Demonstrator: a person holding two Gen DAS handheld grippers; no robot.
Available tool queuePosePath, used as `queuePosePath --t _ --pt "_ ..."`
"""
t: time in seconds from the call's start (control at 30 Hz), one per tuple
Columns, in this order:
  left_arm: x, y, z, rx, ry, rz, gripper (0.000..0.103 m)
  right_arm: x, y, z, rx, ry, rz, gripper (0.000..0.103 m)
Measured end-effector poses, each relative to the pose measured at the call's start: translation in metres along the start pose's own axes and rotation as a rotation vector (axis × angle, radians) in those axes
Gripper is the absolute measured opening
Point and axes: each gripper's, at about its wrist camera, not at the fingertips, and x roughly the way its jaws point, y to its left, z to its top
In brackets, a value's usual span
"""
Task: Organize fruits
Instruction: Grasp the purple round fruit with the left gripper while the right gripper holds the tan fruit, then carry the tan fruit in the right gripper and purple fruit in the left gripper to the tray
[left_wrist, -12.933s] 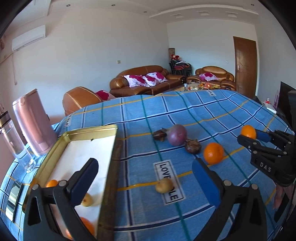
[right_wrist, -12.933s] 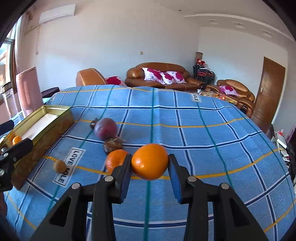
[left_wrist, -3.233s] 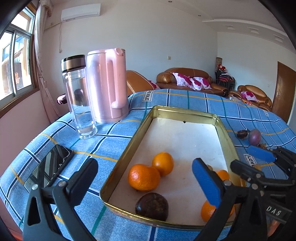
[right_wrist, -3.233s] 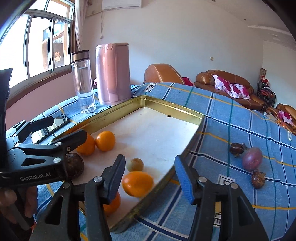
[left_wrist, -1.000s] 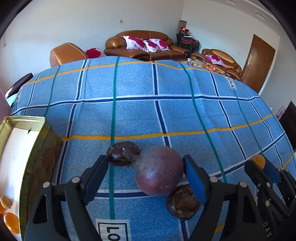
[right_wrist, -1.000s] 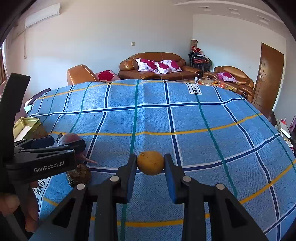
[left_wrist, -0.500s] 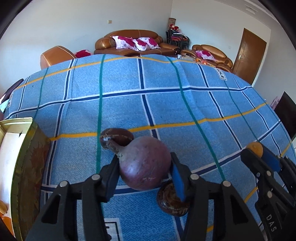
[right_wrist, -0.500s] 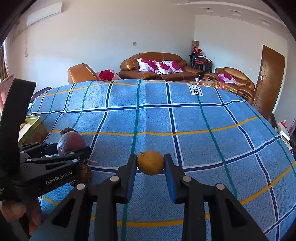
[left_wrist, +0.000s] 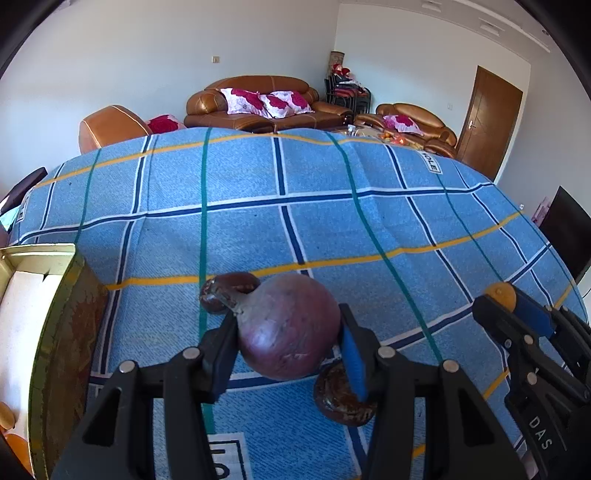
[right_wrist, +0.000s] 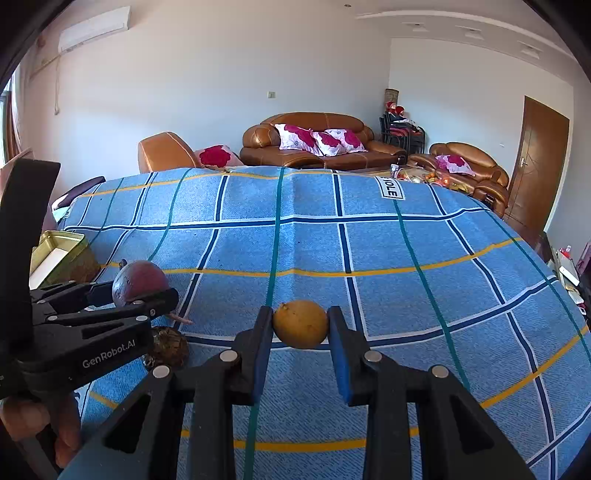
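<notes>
1. Fruits were split between the two grippers and the desk (left_wrist: 332, 221), which was covered with a blue checked cloth.
2. The left gripper (left_wrist: 288, 339) had its fingers clamped on a purple fruit (left_wrist: 288, 328); in the right wrist view that fruit (right_wrist: 138, 282) sat above the cloth, apparently lifted.
3. The right gripper (right_wrist: 300, 326) had its fingers clamped on a small yellow fruit (right_wrist: 300, 324), pads pressing both sides.
4. A dark brown fruit (left_wrist: 341, 397) lay on the cloth just below the left gripper's right finger.
5. Another dark fruit (left_wrist: 225, 291) lay on the cloth just behind the purple one.
6. A gold tray (left_wrist: 62, 314) stood at the left edge of the desk, with an orange fruit (left_wrist: 13, 446) partly visible inside.
</notes>
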Motion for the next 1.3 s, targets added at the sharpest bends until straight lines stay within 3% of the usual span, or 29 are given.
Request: queuePosePath --t 0.53,1.3 --pt "-0.023 -0.014 -0.001 0.075 -0.116 0.052 0.052 -0.013 0.005 -0.001 -0.02 -0.064 -0.008 0.032" --pt "-0.038 -0.022 -0.005 0.103 -0.207 0.076 0.052 -0.028 0.004 -0.002 -0.018 -0.144 -0.012 0.032"
